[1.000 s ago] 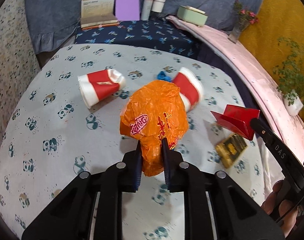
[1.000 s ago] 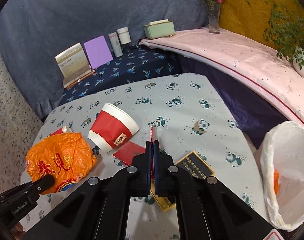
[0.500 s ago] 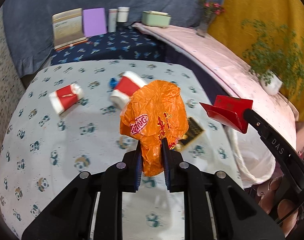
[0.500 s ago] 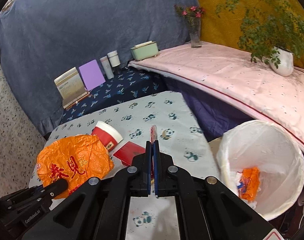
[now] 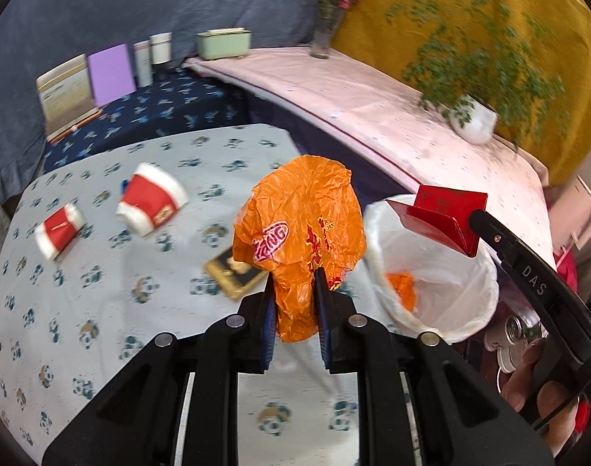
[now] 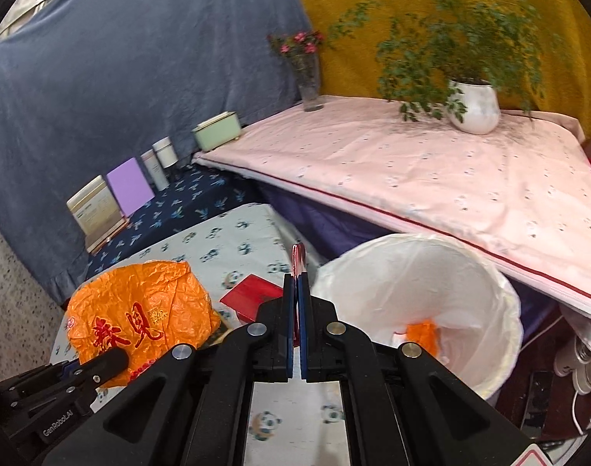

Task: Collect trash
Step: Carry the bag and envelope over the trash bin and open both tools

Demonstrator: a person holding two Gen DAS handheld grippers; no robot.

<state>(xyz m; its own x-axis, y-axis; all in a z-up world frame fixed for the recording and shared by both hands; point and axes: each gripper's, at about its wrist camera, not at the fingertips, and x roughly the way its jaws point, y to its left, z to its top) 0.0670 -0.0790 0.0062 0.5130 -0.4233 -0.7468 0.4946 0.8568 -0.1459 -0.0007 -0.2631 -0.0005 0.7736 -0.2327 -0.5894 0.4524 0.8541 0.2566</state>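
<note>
Tools clamped: left tool (image 5: 295, 295) pinches orange bag (image 5: 301, 225), right tool (image 6: 295, 310) red card (image 6: 297, 256), beside bin (image 6: 419, 272).

1. Left gripper (image 5: 295, 291): matte black plastic w/ blue finger pads (image 5: 269, 322); four round silver screws across the linkage arms.
2. Right gripper (image 6: 295, 291): same black build, blue pads, silver screws; white "DAS" lettering on side.
3. "GenRobot.AI" printed white on left unit's side.
4. Bare-skinned right hand (image 5: 543, 396).

A home: potted plant (image 6: 473, 110), flower vase (image 6: 309, 77), panda tablecloth (image 5: 101, 291).
</note>
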